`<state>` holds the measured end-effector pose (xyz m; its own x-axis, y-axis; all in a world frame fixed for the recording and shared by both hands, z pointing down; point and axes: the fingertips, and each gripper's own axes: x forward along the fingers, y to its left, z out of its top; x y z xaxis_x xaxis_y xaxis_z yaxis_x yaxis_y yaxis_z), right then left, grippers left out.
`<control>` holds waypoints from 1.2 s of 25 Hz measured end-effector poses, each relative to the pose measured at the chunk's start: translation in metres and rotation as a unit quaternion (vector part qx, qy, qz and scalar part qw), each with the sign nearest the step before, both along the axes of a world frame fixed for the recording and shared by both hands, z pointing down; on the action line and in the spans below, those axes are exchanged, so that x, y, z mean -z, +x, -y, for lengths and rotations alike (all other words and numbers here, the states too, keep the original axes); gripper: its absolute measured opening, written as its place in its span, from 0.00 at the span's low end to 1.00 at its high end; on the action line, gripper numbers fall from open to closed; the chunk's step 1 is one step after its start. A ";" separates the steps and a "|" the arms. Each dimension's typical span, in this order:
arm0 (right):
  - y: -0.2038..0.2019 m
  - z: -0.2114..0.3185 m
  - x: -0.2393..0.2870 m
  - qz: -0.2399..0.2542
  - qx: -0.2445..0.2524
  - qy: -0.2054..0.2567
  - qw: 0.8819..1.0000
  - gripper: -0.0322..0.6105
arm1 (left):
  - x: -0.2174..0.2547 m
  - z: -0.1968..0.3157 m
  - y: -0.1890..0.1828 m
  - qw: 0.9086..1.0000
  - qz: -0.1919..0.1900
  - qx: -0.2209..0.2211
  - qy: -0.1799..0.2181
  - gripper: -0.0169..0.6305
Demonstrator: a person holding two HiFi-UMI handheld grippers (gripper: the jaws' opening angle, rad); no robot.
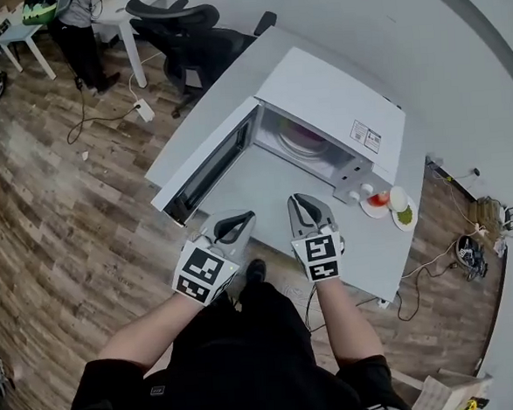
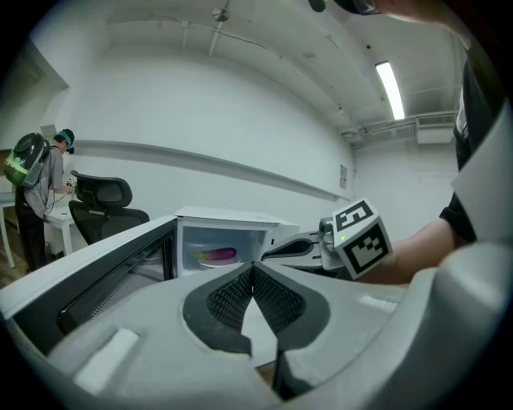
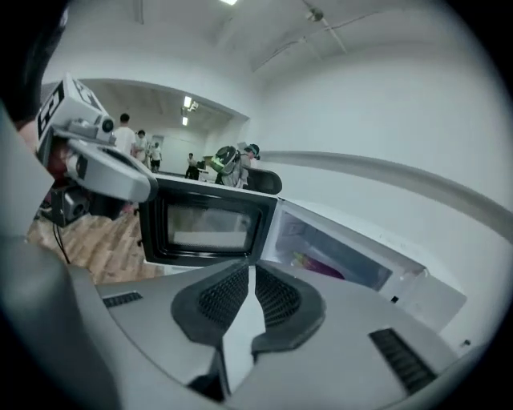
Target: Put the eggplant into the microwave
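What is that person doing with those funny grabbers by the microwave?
A person holds a grey tool in each hand, the left gripper and the right gripper, in front of the white box-shaped microwave. Its door stands wide open, and the purple eggplant already lies inside. Both grippers' jaws are together and hold nothing.

Office chair (image 1: 183, 30) behind table (image 1: 364, 245); small plates (image 1: 399, 200) near its edge.
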<state>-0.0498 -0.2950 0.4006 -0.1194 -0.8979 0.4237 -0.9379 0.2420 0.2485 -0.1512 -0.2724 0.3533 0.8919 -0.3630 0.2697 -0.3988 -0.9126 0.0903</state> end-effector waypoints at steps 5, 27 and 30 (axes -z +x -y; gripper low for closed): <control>-0.006 -0.038 0.032 0.081 0.008 0.018 0.996 0.11 | 0.019 -0.026 -0.007 1.000 0.007 -0.001 0.002 0.04; 0.079 -0.233 0.157 0.276 0.037 0.131 0.951 0.07 | 0.109 -0.161 0.102 0.999 -0.051 -0.015 0.003 0.04; 0.079 -0.235 0.165 0.256 0.034 0.140 0.956 0.07 | 0.116 -0.156 0.097 0.998 -0.055 -0.013 0.012 0.04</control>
<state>0.0293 -0.0603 0.2359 -0.3095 -0.9502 0.0376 -0.9383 0.2987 -0.1745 -0.0540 -0.1162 0.2378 0.9252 -0.3439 0.1602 -0.3629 -0.9253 0.1097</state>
